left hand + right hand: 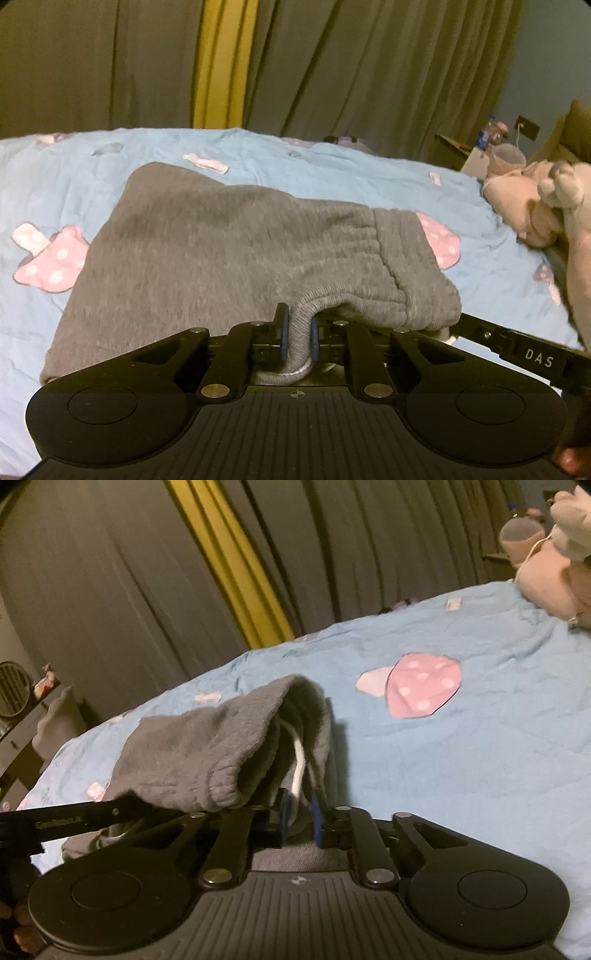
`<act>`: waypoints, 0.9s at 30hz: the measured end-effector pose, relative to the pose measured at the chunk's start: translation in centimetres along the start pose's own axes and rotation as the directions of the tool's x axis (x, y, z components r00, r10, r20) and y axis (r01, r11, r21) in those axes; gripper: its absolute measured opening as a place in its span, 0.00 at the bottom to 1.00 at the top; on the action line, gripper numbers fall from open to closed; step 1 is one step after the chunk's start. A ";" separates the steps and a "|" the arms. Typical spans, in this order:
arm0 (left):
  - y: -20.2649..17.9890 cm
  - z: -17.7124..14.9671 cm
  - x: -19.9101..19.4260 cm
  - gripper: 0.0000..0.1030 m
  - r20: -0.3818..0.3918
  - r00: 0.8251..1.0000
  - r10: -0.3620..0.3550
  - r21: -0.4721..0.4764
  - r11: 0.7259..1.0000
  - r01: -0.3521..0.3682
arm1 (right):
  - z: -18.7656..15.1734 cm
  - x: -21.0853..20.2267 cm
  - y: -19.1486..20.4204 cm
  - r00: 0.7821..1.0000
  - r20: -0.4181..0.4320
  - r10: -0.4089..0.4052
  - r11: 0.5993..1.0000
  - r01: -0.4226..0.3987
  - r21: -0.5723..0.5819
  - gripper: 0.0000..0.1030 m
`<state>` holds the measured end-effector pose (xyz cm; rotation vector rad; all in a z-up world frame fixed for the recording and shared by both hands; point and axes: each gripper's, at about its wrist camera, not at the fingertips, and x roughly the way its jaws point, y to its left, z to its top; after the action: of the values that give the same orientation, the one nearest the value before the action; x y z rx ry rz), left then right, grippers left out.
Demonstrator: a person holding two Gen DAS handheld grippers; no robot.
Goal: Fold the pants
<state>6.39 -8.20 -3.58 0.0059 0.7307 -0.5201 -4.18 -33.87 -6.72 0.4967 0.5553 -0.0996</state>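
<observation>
Blue bedspread point(332, 177), curtains point(369, 66), plush toy point(535, 206)

Matt grey fleecy knit pants point(221, 240); wrinkled blue cotton bedsheet point(332, 166); matt black plastic claw point(298, 328)

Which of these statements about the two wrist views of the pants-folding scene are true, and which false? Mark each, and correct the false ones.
1. The left tongs are shut on the grey pants. True.
2. The right tongs are open and hold nothing. False: they are shut on the pants' fabric, beside a white drawstring.
3. The pants lie on a blue bedsheet. True.
4. The bedsheet is plain, with no pattern. False: it bears pink, white-dotted shapes.
5. A stuffed toy lies at the bed's edge. True.
</observation>
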 end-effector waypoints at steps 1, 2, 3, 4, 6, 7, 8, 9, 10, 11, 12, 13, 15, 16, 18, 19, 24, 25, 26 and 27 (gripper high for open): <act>0.1 0.1 -0.1 0.13 0.004 1.000 -0.004 -0.010 1.000 0.004 | 0.0 -0.2 0.0 1.000 0.015 -0.002 1.000 0.001 0.002 0.09; 0.2 0.3 -0.2 0.13 0.006 1.000 -0.007 -0.019 1.000 0.008 | 0.1 -0.4 -0.1 1.000 0.023 0.000 1.000 0.000 0.011 0.09; 0.2 0.4 -0.3 0.13 0.008 1.000 -0.011 -0.029 1.000 0.011 | 0.1 -0.3 -0.3 1.000 0.021 0.014 1.000 -0.015 0.024 0.06; 0.2 0.5 -0.4 0.13 0.009 1.000 -0.014 -0.039 0.999 0.014 | 0.1 -0.2 -0.3 1.000 0.007 0.027 0.999 -0.027 0.032 0.05; 0.4 0.7 -0.5 0.13 0.013 1.000 -0.020 -0.060 0.998 0.021 | -0.1 0.0 0.1 0.999 -0.003 0.046 0.999 -0.046 0.019 0.03; 0.4 0.8 -0.5 0.13 0.014 1.000 -0.023 -0.066 0.998 0.024 | -0.1 -0.1 0.4 0.998 -0.001 0.063 0.998 -0.063 0.004 0.03; 0.4 0.9 -0.5 0.13 0.015 1.000 -0.024 -0.066 0.998 0.025 | -0.2 -0.1 0.6 0.997 0.001 0.072 0.997 -0.072 -0.001 0.02; 0.4 0.9 -0.5 0.13 0.016 1.000 -0.022 -0.068 0.997 0.023 | -0.2 0.0 0.8 0.997 0.002 0.076 0.997 -0.076 -0.006 0.02; 0.5 0.9 -0.6 0.13 0.016 1.000 -0.025 -0.075 0.997 0.026 | -0.3 0.2 0.9 0.997 0.000 0.080 0.997 -0.080 -0.011 0.02; 0.5 1.0 -0.6 0.13 0.016 0.999 -0.029 -0.083 0.996 0.031 | -0.3 0.4 0.9 0.996 -0.006 0.086 0.996 -0.086 -0.005 0.02; 0.6 1.1 -0.6 0.13 0.017 0.999 -0.032 -0.090 0.995 0.033 | -0.3 0.6 0.8 0.996 -0.012 0.091 0.996 -0.091 0.008 0.02; 0.6 1.1 -0.7 0.13 0.019 0.999 -0.037 -0.096 0.995 0.039 | -0.3 0.9 0.8 0.995 -0.016 0.102 0.994 -0.102 0.025 0.02; 0.6 1.1 -0.7 0.13 0.022 0.999 -0.038 -0.097 0.995 0.040 | -0.2 1.6 1.2 0.993 -0.027 0.116 0.993 -0.115 0.038 0.02; 0.6 1.1 -0.7 0.13 0.024 0.999 -0.038 -0.097 0.994 0.040 | -0.2 2.3 1.5 0.990 -0.038 0.133 0.990 -0.131 0.044 0.02; 0.5 1.1 -0.8 0.13 0.023 0.999 -0.039 -0.096 0.995 0.041 | -0.1 3.8 2.3 0.985 -0.063 0.161 0.986 -0.158 0.058 0.02; 0.5 1.1 -0.8 0.13 0.020 0.999 -0.041 -0.095 0.995 0.043 | -0.2 4.7 2.6 0.982 -0.075 0.175 0.983 -0.169 0.071 0.02; 0.4 0.8 -0.8 0.13 0.006 0.998 -0.056 -0.091 0.994 0.056 | -0.4 7.5 1.7 0.970 -0.073 0.233 0.955 -0.213 0.208 0.02; 0.3 0.7 -0.7 0.13 0.002 0.999 -0.052 -0.084 0.995 0.052 | -0.4 7.3 1.4 0.967 -0.083 0.241 0.951 -0.219 0.218 0.03; 0.2 0.6 -0.7 0.13 -0.003 0.999 -0.051 -0.074 0.996 0.050 | -0.3 6.9 1.3 0.966 -0.085 0.244 0.952 -0.222 0.213 0.09; 0.2 0.5 -0.6 0.13 -0.007 0.999 -0.051 -0.071 0.996 0.051 | -0.3 6.1 1.2 0.971 -0.077 0.227 0.957 -0.208 0.203 0.17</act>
<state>6.42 -7.81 -2.89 -0.0767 0.7593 -0.5427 1.16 -32.46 -9.66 0.7534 0.5881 0.0833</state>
